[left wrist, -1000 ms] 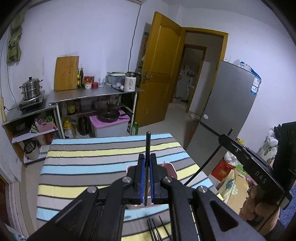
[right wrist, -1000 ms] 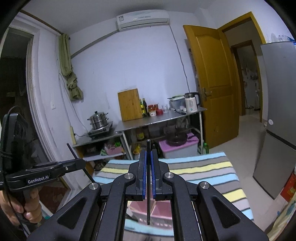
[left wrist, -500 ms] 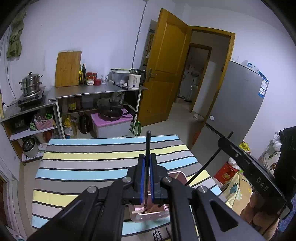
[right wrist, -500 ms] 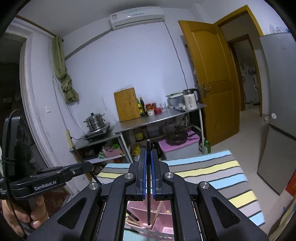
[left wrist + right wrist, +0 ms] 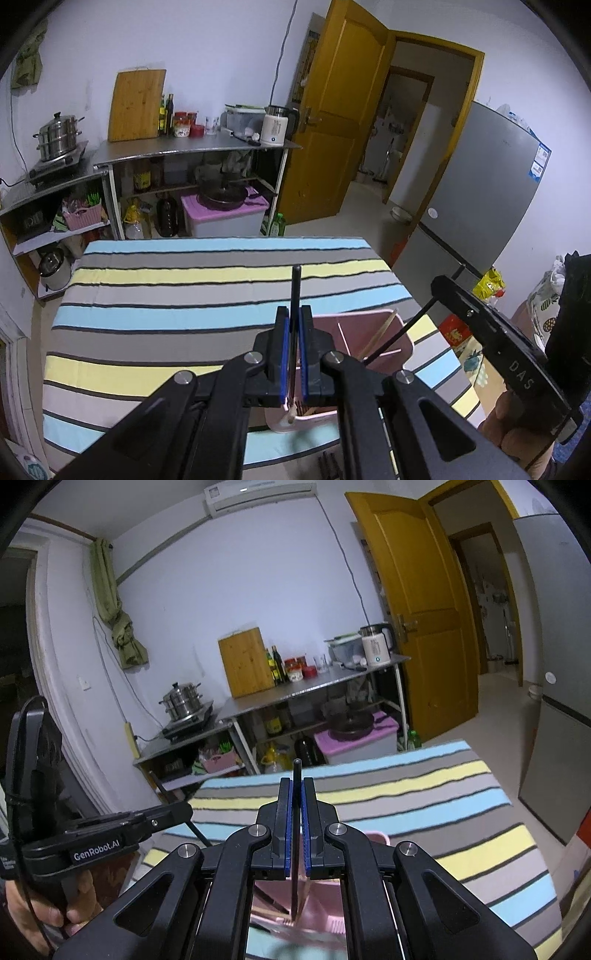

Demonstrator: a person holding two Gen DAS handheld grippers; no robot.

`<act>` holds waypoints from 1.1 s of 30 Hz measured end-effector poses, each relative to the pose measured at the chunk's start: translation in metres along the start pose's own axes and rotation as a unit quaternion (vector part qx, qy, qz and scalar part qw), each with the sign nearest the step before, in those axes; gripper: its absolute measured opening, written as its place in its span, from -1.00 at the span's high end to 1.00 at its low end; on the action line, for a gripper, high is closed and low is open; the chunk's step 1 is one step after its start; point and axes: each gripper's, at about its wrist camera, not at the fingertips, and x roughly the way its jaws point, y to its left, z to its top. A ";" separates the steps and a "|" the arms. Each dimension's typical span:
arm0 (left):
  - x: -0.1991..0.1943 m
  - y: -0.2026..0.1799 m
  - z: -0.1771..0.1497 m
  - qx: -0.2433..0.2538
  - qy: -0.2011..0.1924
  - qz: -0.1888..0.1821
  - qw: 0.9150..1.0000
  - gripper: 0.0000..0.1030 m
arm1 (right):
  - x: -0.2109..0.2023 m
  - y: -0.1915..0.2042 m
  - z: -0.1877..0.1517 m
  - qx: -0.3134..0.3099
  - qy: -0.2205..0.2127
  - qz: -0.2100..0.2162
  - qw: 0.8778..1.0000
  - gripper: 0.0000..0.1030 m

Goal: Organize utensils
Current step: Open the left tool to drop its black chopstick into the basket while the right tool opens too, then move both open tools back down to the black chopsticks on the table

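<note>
Here, pink basket [image 5: 373, 334], wooden chopstick [image 5: 380, 334] inside

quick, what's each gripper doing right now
left gripper: shut on a black chopstick, over the pink organizer.
right gripper: shut on another black chopstick.

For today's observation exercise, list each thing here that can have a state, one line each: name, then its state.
left gripper: shut on a black chopstick, over the organizer.
right gripper: shut on another black chopstick, tip down in the organizer.
pink utensil organizer: on the striped tablecloth, wooden chopsticks inside.
yellow door: open.
fridge: closed.
</note>
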 end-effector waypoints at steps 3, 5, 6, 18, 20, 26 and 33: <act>-0.003 -0.001 -0.002 0.002 -0.002 0.001 1.000 0.88 | 0.000 -0.003 -0.004 0.005 0.011 0.007 1.000 0.92; -0.006 -0.001 -0.002 0.000 -0.005 0.001 1.000 0.81 | 0.001 -0.004 -0.004 0.005 0.018 0.007 1.000 0.91; -0.009 -0.001 -0.002 -0.001 -0.008 0.002 1.000 0.70 | -0.001 -0.004 -0.004 0.004 0.019 0.006 1.000 0.91; -0.061 -0.006 -0.015 -0.003 -0.049 0.008 0.999 0.52 | -0.052 -0.003 -0.010 -0.012 0.003 0.001 1.000 0.78; -0.071 -0.006 -0.020 -0.002 -0.058 0.007 0.998 0.52 | -0.063 -0.003 -0.015 -0.017 0.002 -0.002 1.000 0.78; -0.097 -0.017 -0.052 0.006 -0.074 0.006 0.997 0.44 | -0.096 0.002 -0.038 -0.032 0.000 -0.007 0.999 0.78; -0.109 -0.034 -0.098 0.018 -0.068 0.001 0.998 0.44 | -0.132 0.007 -0.068 -0.060 -0.005 -0.024 0.998 0.78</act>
